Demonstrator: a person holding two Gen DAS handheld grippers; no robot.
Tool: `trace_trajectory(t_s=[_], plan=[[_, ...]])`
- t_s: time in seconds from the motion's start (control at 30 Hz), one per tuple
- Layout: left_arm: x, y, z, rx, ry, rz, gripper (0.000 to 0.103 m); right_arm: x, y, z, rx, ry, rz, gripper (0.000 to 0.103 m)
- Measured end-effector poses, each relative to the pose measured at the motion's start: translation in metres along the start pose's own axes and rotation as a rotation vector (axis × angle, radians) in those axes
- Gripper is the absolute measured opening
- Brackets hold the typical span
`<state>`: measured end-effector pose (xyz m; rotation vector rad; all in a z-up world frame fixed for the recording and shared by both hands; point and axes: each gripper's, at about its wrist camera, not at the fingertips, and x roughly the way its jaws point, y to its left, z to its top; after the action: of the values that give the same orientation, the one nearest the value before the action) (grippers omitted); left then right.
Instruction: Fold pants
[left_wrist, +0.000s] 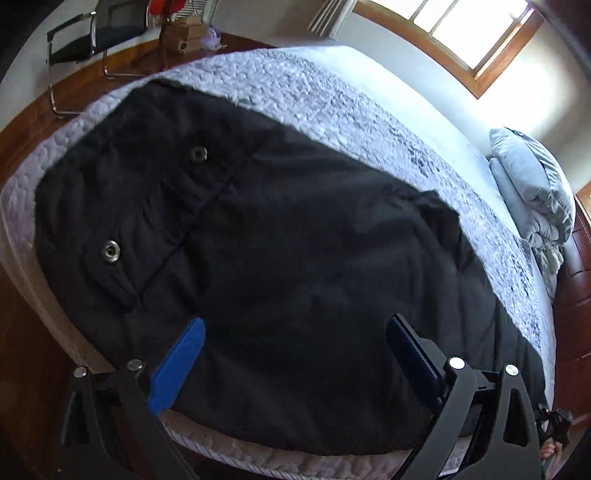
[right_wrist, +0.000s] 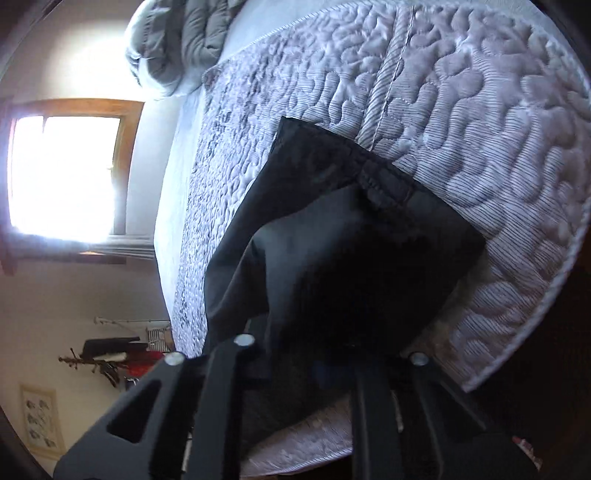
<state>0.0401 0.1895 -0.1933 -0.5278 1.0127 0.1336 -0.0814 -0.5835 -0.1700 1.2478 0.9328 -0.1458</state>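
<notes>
Black pants (left_wrist: 280, 236) lie spread on a quilted grey mattress (left_wrist: 332, 96), waistband with two metal snaps (left_wrist: 110, 251) to the left. My left gripper (left_wrist: 295, 354) hovers open just above the cloth, blue pads (left_wrist: 177, 369) wide apart, holding nothing. In the right wrist view the pants' hem end (right_wrist: 351, 240) is lifted and bunched. My right gripper (right_wrist: 317, 369) is shut on this cloth; its fingertips are hidden under the fabric.
The mattress (right_wrist: 480, 110) edge runs close to both grippers. A folded grey duvet (left_wrist: 535, 192) sits at the bed's far end. A chair (left_wrist: 92, 33) and wooden floor lie beyond the left side. A window (right_wrist: 62, 173) glares brightly.
</notes>
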Motion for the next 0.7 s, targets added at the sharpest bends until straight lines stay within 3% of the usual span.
trace_trajectory(t_s=[0.07,0.17,0.23,0.3,0.4,0.47,0.53,0.6,0.63,0.7], plan=[[0.004,-0.001,-0.002,0.024,-0.006,0.010,0.099,-0.003,0.026,0.002,-0.100,-0.010,0.016,0.004],[0.008,-0.006,-0.004,0.070,0.015,0.038,0.099,-0.026,0.074,-0.005,-0.325,-0.059,0.202,0.004],[0.009,-0.008,-0.006,0.088,0.020,0.046,0.099,-0.043,0.090,-0.012,-0.423,-0.092,0.249,0.004],[0.010,-0.008,-0.008,0.099,0.022,0.049,0.099,-0.043,0.081,-0.011,-0.398,-0.084,0.195,0.004],[0.009,-0.012,-0.007,0.100,0.027,0.056,0.099,-0.021,0.034,-0.006,-0.285,-0.018,0.013,0.005],[0.008,-0.012,-0.007,0.099,0.034,0.063,0.099,-0.003,0.004,-0.010,-0.232,0.032,-0.068,0.012],[0.006,-0.015,-0.005,0.091,0.042,0.068,0.099,0.000,-0.012,-0.016,-0.210,0.034,-0.110,0.030],[0.005,-0.014,-0.001,0.070,0.047,0.064,0.099,-0.011,-0.015,-0.022,-0.202,0.012,-0.070,0.040],[0.006,-0.016,0.003,0.055,0.049,0.061,0.099,-0.018,-0.014,-0.024,-0.198,-0.002,-0.056,0.055],[-0.001,-0.012,0.006,-0.006,0.052,0.038,0.099,-0.036,-0.011,-0.030,-0.211,-0.034,-0.057,0.065]])
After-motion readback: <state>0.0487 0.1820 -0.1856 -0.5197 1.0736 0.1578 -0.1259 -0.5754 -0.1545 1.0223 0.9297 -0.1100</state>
